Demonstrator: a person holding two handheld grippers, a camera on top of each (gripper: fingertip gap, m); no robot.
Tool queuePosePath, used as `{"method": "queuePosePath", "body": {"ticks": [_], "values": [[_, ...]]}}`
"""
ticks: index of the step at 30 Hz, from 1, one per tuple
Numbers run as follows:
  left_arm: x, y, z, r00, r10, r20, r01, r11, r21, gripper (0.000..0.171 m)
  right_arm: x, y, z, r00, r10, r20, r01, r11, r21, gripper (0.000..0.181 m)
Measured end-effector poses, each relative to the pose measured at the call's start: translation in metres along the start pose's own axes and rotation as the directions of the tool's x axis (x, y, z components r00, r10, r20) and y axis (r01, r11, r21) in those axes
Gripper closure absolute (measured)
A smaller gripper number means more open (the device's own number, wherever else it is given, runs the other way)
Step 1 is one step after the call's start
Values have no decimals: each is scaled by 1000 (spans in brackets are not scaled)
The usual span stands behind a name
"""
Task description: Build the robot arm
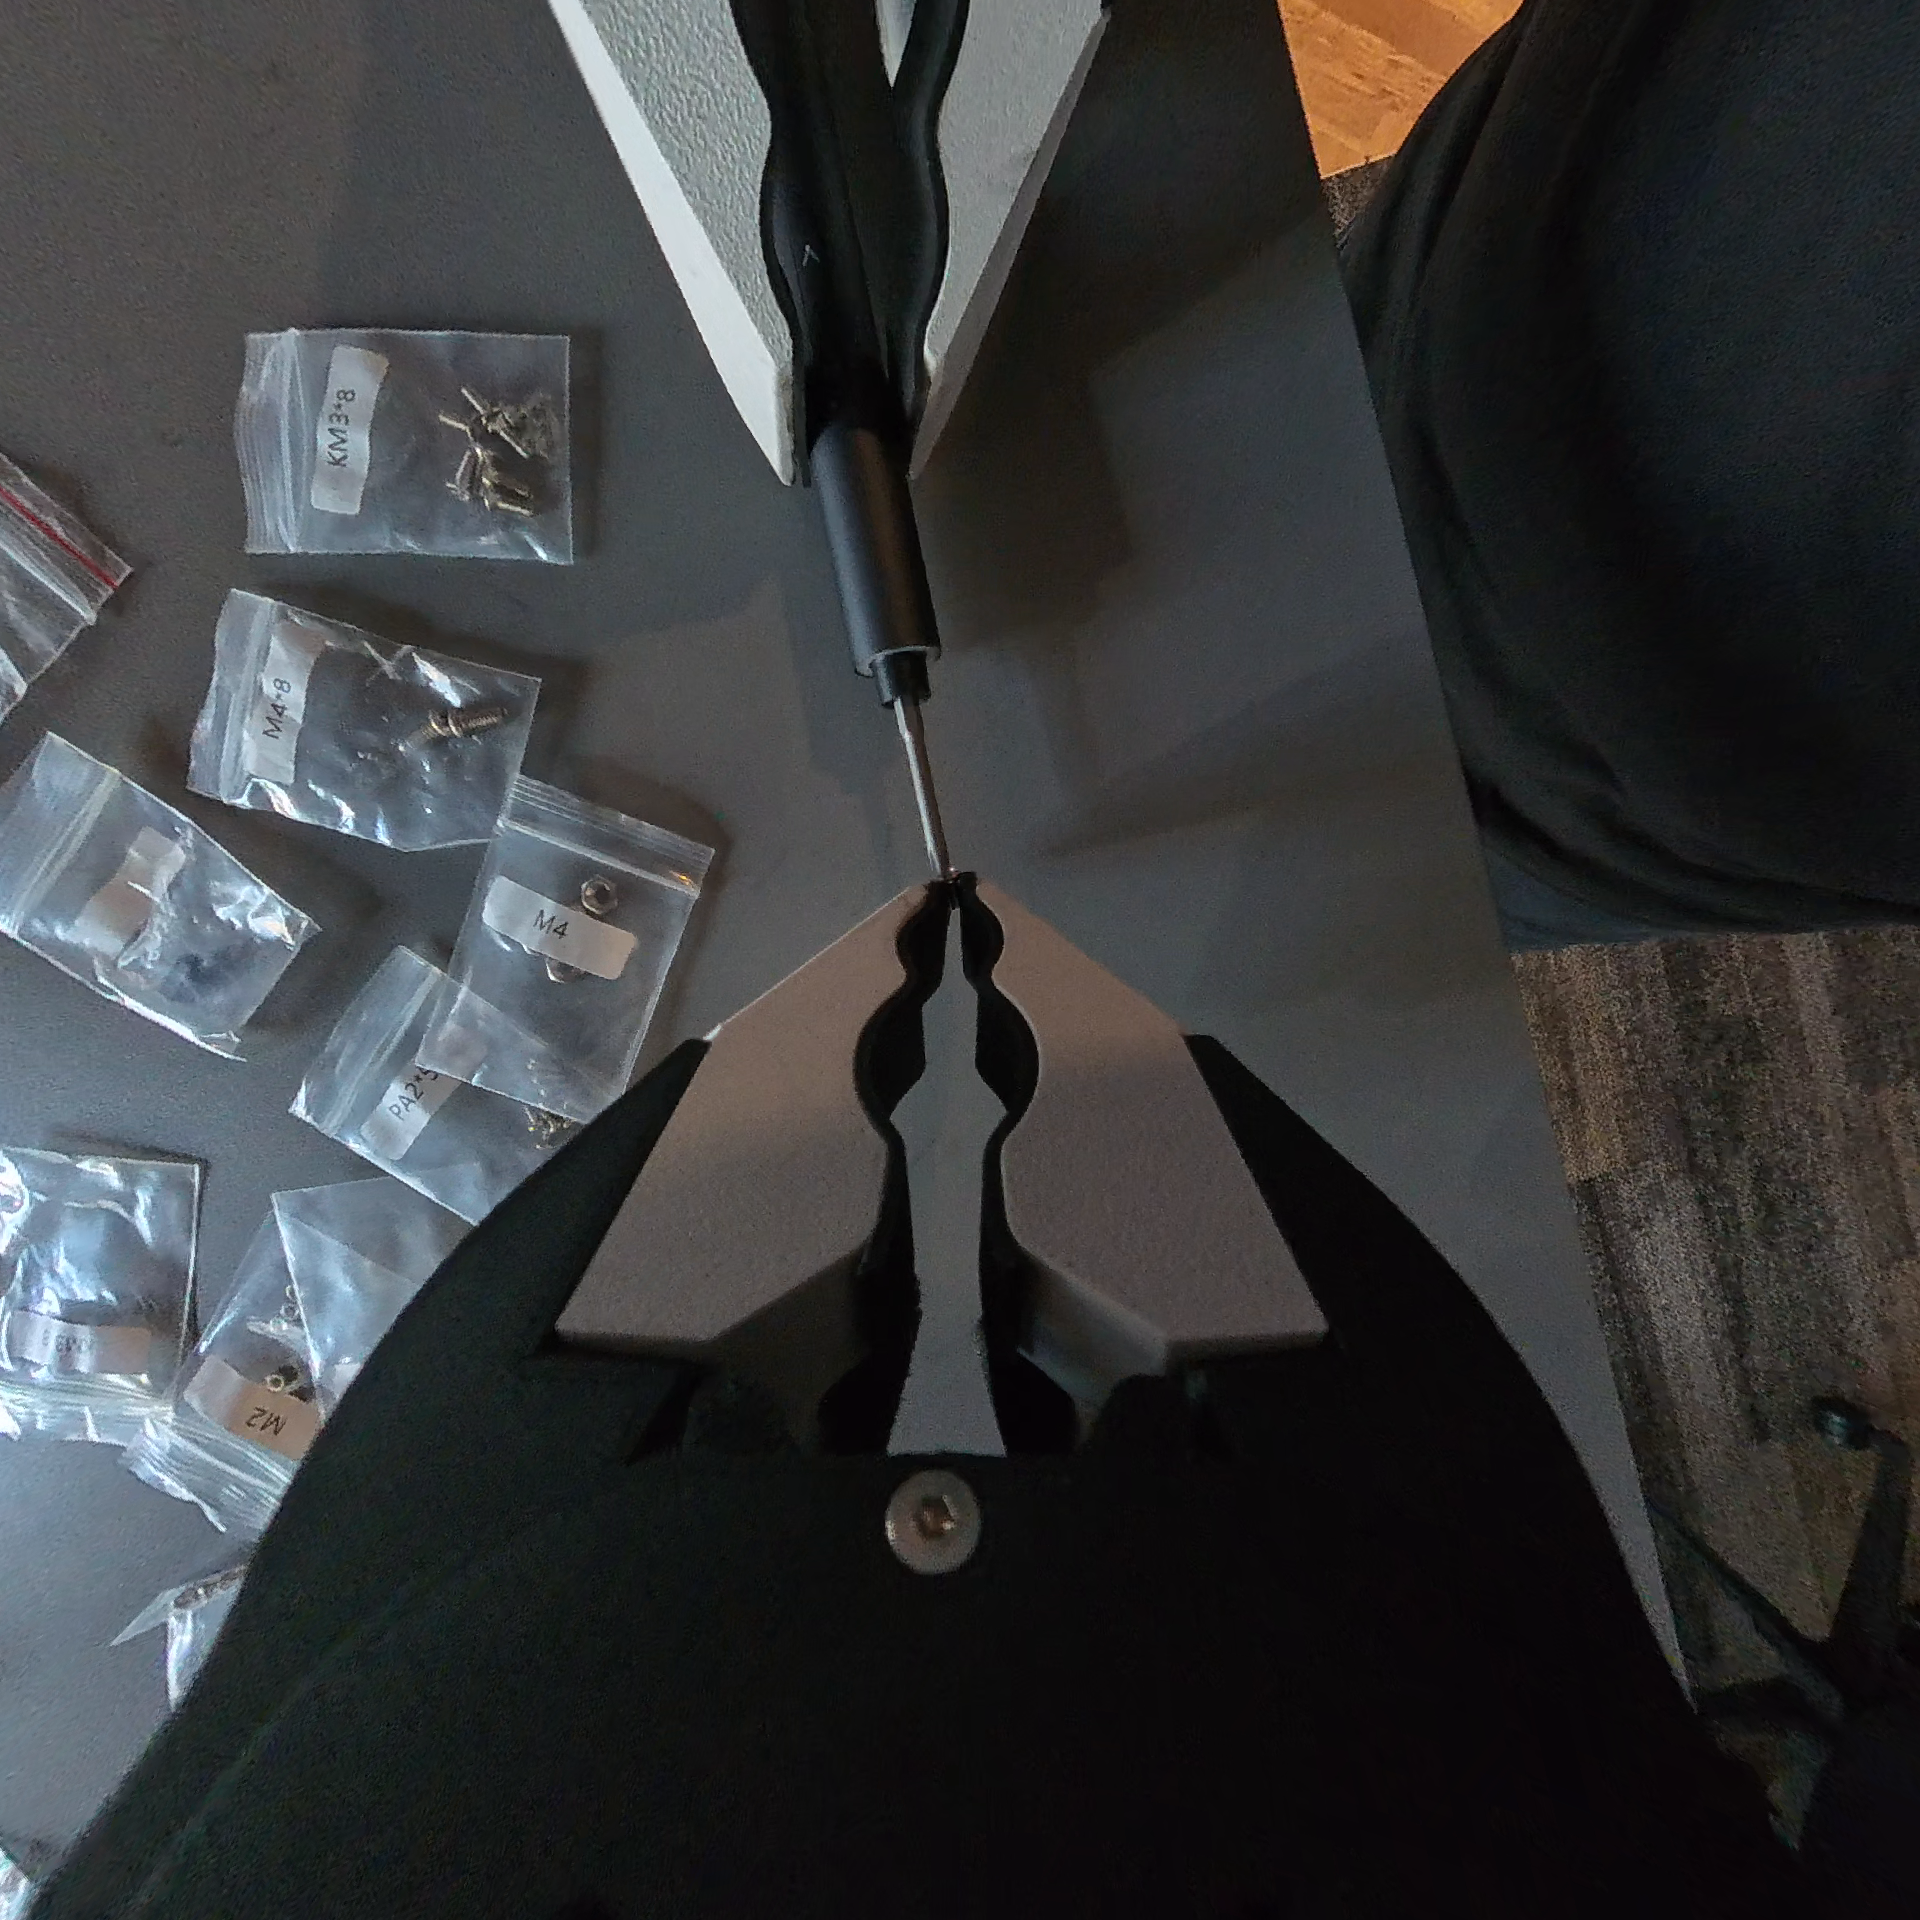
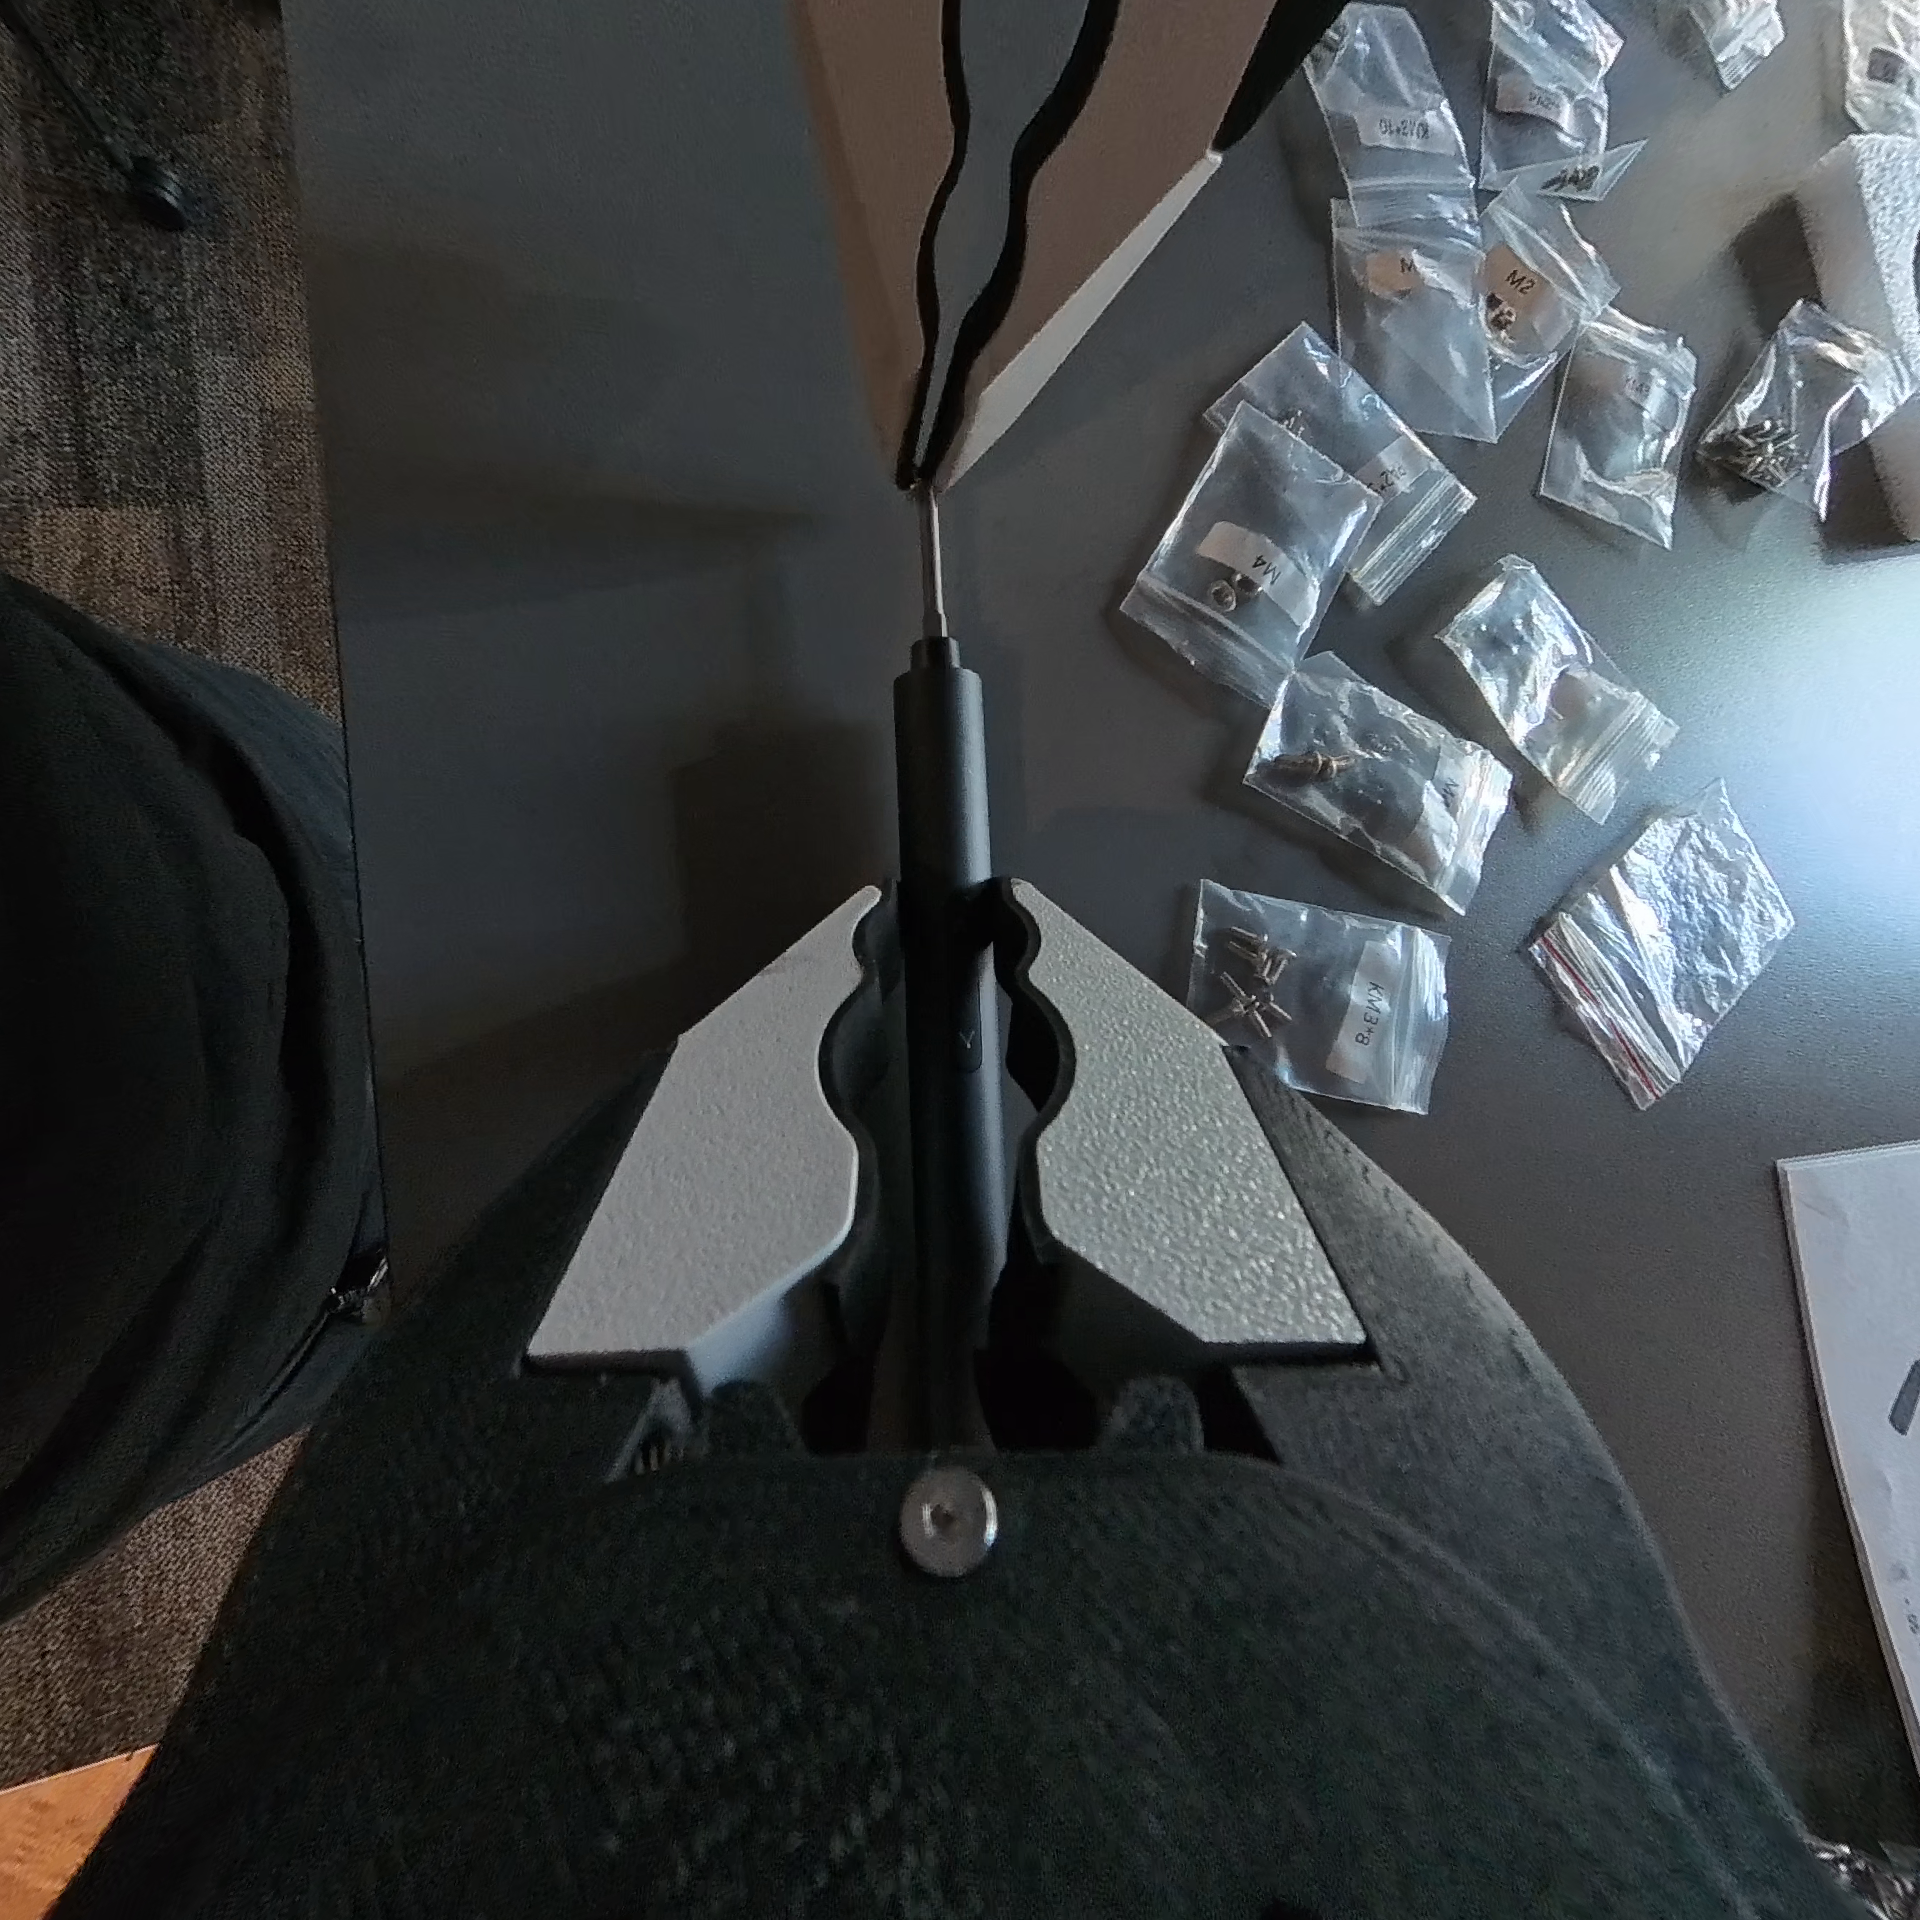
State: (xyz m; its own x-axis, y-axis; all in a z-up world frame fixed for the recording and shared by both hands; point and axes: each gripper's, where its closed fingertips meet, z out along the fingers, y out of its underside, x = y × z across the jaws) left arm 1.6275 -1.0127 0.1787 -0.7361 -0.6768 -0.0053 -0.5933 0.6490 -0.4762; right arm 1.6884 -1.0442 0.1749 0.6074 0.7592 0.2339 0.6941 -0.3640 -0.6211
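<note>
**Left wrist view and right wrist view: two grippers meet at a screwdriver tip above a grey counter**

Clear zip bags lie scattered on the dark grey counter; most carry a white label. One holds a cluster of small silver screws, another a few larger screws, another a nut or two. In the right wrist view the same bags spread across the right half, with a white sheet of paper at the right edge.

My right gripper has its jaws clamped along a slim black screwdriver, which runs lengthwise between them and pokes out in front. Its thin silver bit reaches the tip of my left gripper, whose jaws are pressed nearly together there. They seem to pinch something tiny at the bit's end; I cannot tell what.

Both grippers hover over a bare stretch of counter between the bags and the counter's edge. Beyond that edge lie grey carpet and a bulky black object.
</note>
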Motion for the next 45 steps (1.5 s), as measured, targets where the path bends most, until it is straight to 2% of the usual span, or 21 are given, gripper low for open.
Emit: {"method": "queuePosePath", "body": {"ticks": [45], "values": [[-3, -2, -2, 999, 19, 35, -19, 1000, -9, 171, 4, 2, 0, 1000, -18, 26, 18, 999, -26, 165]]}}
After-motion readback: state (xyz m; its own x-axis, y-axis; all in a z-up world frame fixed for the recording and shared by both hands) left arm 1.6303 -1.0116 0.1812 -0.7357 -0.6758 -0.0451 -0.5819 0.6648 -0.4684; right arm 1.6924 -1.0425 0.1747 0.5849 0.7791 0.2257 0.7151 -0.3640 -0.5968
